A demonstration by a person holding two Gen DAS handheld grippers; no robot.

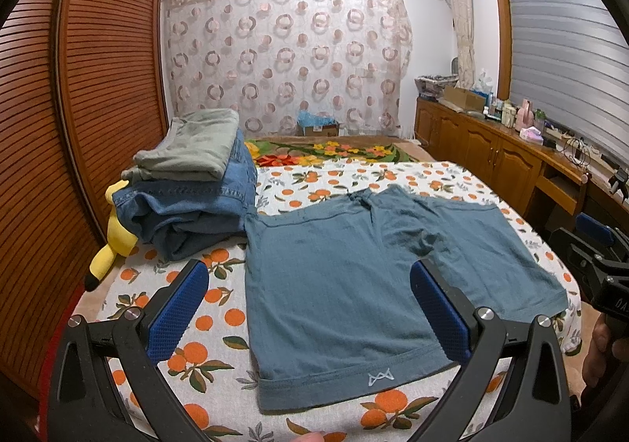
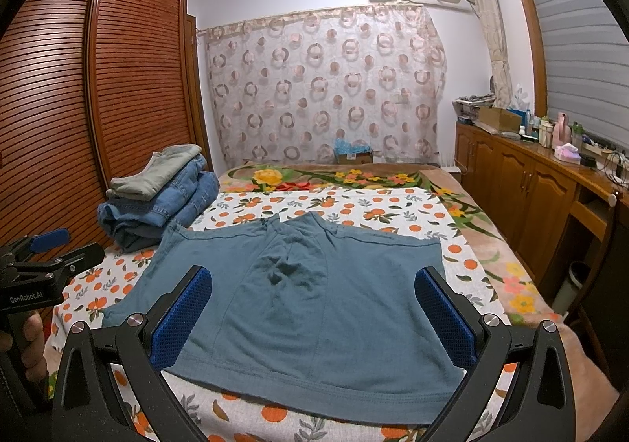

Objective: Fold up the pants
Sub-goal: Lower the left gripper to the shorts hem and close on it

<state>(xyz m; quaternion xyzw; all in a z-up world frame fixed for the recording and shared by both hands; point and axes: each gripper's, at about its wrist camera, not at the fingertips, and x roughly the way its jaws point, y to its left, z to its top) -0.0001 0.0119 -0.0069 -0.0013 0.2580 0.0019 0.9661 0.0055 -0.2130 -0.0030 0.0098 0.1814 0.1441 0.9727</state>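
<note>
**Teal pants flat on the bed, both grippers hanging over them**

The pants [image 1: 338, 277] lie spread flat on the bed [image 1: 220, 308], on its orange-print sheet, near the front edge. Their two legs point toward that edge and the waistband toward the far end. A small white logo sits at the hem of the left leg.

The left gripper [image 1: 310, 308] hovers over the left leg, jaws wide apart and holding nothing. The right gripper [image 2: 314, 312] hovers over the right leg, jaws likewise apart and empty. Each gripper shows at the side of the other's view, with a hand [image 2: 33, 340] on its handle.

At the bed's left edge a stack of folded clothes [image 1: 188, 186] touches the pants' waistband corner: jeans below, a grey-green piece on top. A yellow plush [image 1: 112, 245] lies against the stack's left side.
</note>
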